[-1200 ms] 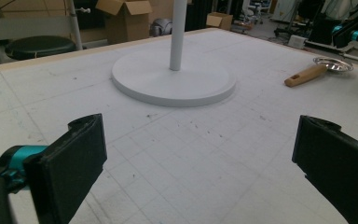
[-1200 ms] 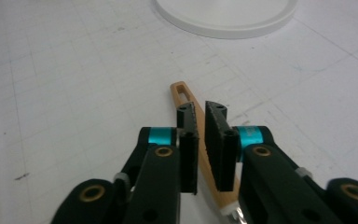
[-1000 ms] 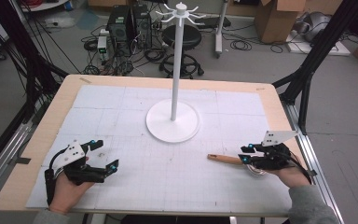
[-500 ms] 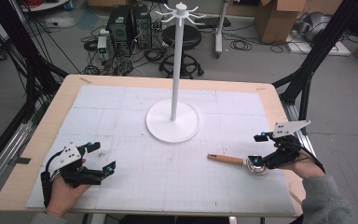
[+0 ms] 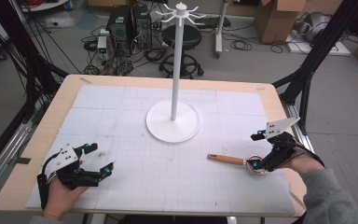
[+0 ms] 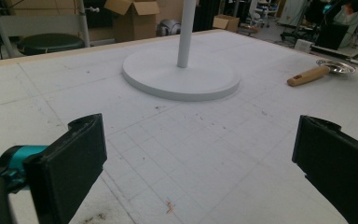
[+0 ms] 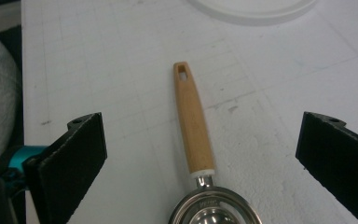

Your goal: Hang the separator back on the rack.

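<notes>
A small metal scoop with a wooden handle (image 5: 226,159) (image 7: 195,126) lies flat on the white mat at the right, its handle pointing left toward the middle. My right gripper (image 5: 257,149) (image 7: 205,137) hovers over the bowl end. Its jaws have just been opening and stand wide; the scoop lies between and below them, untouched by the pads. At the lower left my left gripper (image 5: 100,157) (image 6: 196,140) is open and holds nothing. It faces the white hook stand (image 5: 175,70) (image 6: 182,77), and the scoop (image 6: 307,75) shows far off.
The stand's round base (image 5: 172,121) (image 7: 251,7) sits mid-table on the gridded mat (image 5: 121,107). The wooden table edge (image 5: 279,107) runs close past my right hand. Boxes, a stool and cables lie on the floor beyond the table.
The right gripper's jaws went from nearly closed at the scoop's bowl to wide apart, and the gripper tipped upward. The scoop stays on the mat. The left gripper hardly moved.
</notes>
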Motion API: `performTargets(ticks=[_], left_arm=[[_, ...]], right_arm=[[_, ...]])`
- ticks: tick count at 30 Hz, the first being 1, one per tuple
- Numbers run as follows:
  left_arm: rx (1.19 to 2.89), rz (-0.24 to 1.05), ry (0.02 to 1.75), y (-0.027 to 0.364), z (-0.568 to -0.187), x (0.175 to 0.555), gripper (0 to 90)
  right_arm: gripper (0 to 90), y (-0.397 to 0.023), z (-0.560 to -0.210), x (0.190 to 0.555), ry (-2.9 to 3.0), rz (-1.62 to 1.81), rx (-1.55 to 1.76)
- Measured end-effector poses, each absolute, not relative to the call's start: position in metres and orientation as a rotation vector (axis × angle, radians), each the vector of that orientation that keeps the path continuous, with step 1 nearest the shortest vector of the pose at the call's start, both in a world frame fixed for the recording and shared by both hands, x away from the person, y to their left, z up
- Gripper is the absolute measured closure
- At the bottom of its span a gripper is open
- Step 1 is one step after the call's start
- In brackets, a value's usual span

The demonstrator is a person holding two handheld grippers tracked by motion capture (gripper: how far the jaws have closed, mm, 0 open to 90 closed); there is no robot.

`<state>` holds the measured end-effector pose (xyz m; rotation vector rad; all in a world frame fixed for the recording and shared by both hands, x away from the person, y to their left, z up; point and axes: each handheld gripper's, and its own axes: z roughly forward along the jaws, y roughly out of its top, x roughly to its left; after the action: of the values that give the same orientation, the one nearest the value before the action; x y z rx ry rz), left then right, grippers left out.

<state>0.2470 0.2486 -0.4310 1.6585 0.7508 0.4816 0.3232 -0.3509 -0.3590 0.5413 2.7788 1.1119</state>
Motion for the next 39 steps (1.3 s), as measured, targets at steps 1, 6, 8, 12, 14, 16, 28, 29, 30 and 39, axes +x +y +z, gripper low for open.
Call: performTargets(ticks=[1,6,8,12,14,16,28,29,30,39], left_arm=[[1.658,0.481,0.754,0.249,-0.431,0.247,3.4],[1.656,0.481,0.761,0.251,-0.432,0.247,3.4],[1.656,0.481,0.764,0.252,-0.432,0.247,3.4],[1.659,0.482,0.761,0.252,-0.432,0.246,3.4],[1.661,0.480,0.756,0.252,-0.432,0.246,3.4],[1.660,0.478,0.758,0.252,-0.432,0.246,3.5],[1.661,0.465,0.755,0.251,-0.432,0.246,3.4],[1.662,0.464,0.756,0.251,-0.433,0.246,3.4],[1.660,0.464,0.761,0.251,-0.433,0.246,3.5],[1.657,0.464,0.764,0.254,-0.433,0.245,3.4]], right_arm=[[1.1,-0.350,-0.361,0.325,2.797,1.090,0.526],[1.1,-0.346,-0.365,0.332,2.836,1.019,0.511],[1.1,-0.344,-0.366,0.334,2.848,0.998,0.497],[1.1,-0.340,-0.369,0.336,2.893,0.915,0.475],[1.1,-0.338,-0.372,0.337,2.916,0.894,0.476],[1.5,-0.336,-0.374,0.338,2.935,0.875,0.457],[15.8,-0.328,-0.390,0.343,3.022,0.723,0.402],[15.9,-0.327,-0.391,0.343,3.035,0.718,0.381],[16.0,-0.326,-0.392,0.343,3.040,0.714,0.369],[22.9,-0.321,-0.401,0.350,3.075,0.648,0.360]])
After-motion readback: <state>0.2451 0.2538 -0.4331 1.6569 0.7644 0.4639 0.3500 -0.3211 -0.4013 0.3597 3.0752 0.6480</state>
